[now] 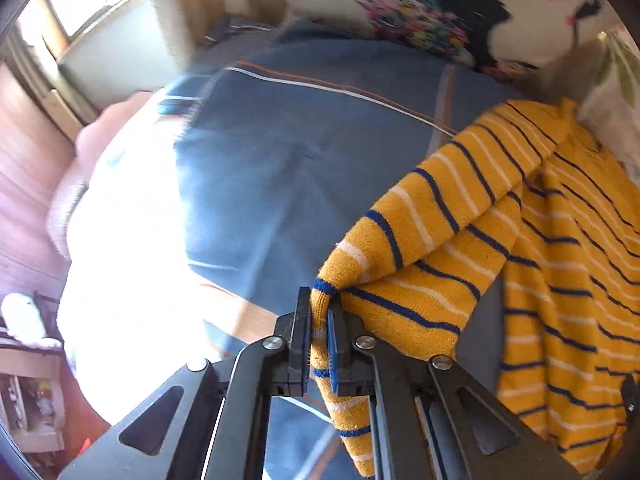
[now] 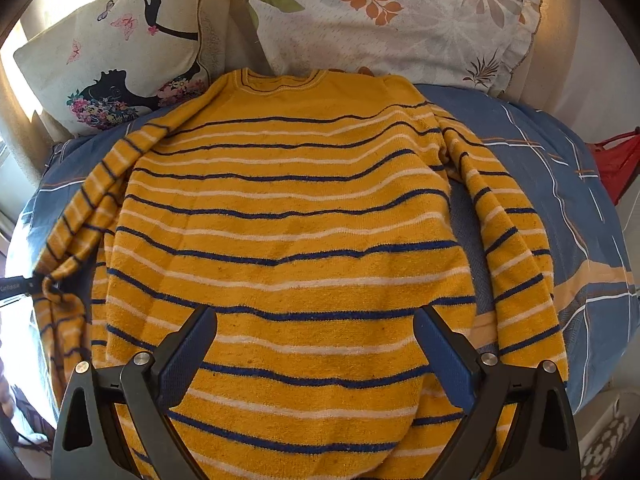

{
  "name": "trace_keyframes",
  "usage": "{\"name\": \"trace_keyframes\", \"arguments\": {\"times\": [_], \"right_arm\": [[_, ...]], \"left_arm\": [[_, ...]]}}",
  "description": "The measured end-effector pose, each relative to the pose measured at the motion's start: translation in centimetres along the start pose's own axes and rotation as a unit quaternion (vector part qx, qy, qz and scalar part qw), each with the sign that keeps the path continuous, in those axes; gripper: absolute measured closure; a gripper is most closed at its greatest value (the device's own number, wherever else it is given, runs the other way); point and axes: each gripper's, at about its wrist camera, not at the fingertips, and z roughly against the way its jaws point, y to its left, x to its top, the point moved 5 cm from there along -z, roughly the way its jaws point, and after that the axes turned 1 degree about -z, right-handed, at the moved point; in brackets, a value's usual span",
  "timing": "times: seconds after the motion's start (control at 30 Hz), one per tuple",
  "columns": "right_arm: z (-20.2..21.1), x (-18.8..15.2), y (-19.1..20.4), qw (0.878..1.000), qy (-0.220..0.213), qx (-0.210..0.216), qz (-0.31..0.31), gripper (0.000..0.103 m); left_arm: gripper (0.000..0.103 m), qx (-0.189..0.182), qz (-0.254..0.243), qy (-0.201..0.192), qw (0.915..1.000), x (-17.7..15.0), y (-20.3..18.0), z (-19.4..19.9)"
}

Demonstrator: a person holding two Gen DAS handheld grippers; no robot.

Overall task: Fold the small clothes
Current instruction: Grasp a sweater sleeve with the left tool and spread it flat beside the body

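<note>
On the bed (image 2: pixel 560 184), left gripper (image 1: pixel 319 340) pinches the sweater (image 2: pixel 288 220) sleeve cuff (image 1: pixel 320 320); right gripper (image 2: pixel 316 344) hovers wide open. Sleeve-fold step, so next I'd guess carry it across the body.

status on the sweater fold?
Done: sweater laid flat on the bed, neck toward the pillows. In hand: left gripper shut on the left sleeve, lifting it. Left: right sleeve lies unfolded, right gripper open above the body; no fold made yet.
</note>
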Motion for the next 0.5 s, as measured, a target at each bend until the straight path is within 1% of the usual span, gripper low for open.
{"name": "trace_keyframes", "arguments": {"times": [0.03, 0.07, 0.1, 0.13, 0.2, 0.23, 0.3, 0.33, 0.37, 0.4, 0.43, 0.5], "right_arm": [[-0.1, 0.0, -0.2, 1.0, 0.005, -0.001, -0.008, 0.003], [0.0, 0.0, -0.3, 1.0, 0.002, 0.001, -0.016, 0.003], [-0.1, 0.0, -0.6, 1.0, -0.002, -0.005, -0.019, 0.003], [-0.1, 0.0, -0.8, 1.0, 0.004, -0.005, -0.028, 0.003], [-0.2, 0.1, -1.2, 0.999, 0.002, -0.01, -0.032, 0.003], [-0.3, -0.1, -1.3, 0.999, -0.001, -0.016, -0.029, 0.003], [-0.2, -0.3, -1.8, 0.999, -0.003, -0.015, -0.029, 0.003], [0.0, -0.4, -2.4, 0.999, -0.004, -0.013, -0.032, 0.003], [0.0, -0.7, -3.0, 0.999, -0.004, -0.005, -0.037, 0.003], [-0.1, -1.1, -3.8, 0.999, 0.003, -0.003, -0.042, 0.003], [-0.1, -1.6, -4.7, 0.999, 0.008, -0.007, -0.047, 0.003], [-0.3, -2.7, -6.6, 0.998, 0.017, -0.009, -0.061, 0.003]], "left_arm": [[0.096, 0.004, 0.003, -0.004, 1.0, 0.4, 0.8, 0.1], [0.096, -0.009, 0.007, -0.006, 0.9999, 0.5, 1.1, 0.5], [0.096, -0.027, 0.008, -0.009, 0.9996, 0.4, 0.9, 1.1], [0.096, -0.042, 0.001, -0.013, 0.999, 0.1, 0.5, 1.8], [0.095, -0.066, -0.028, -0.024, 0.9972, -1.0, -1.7, 3.3], [0.095, -0.088, -0.042, -0.026, 0.9949, -1.8, -2.9, 4.0], [0.095, -0.147, -0.067, -0.016, 0.9867, -3.6, -5.7, 5.1], [0.092, -0.172, -0.078, -0.008, 0.9819, -4.4, -7.1, 5.6], [0.087, -0.198, -0.092, 0.003, 0.9758, -5.4, -8.4, 5.8], [0.083, -0.216, -0.106, 0.018, 0.9703, -6.5, -9.8, 5.6], [0.081, -0.224, -0.115, 0.031, 0.9673, -7.5, -11.0, 5.1], [0.08, -0.242, -0.122, 0.063, 0.9604, -9.5, -12.9, 4.2]]}}
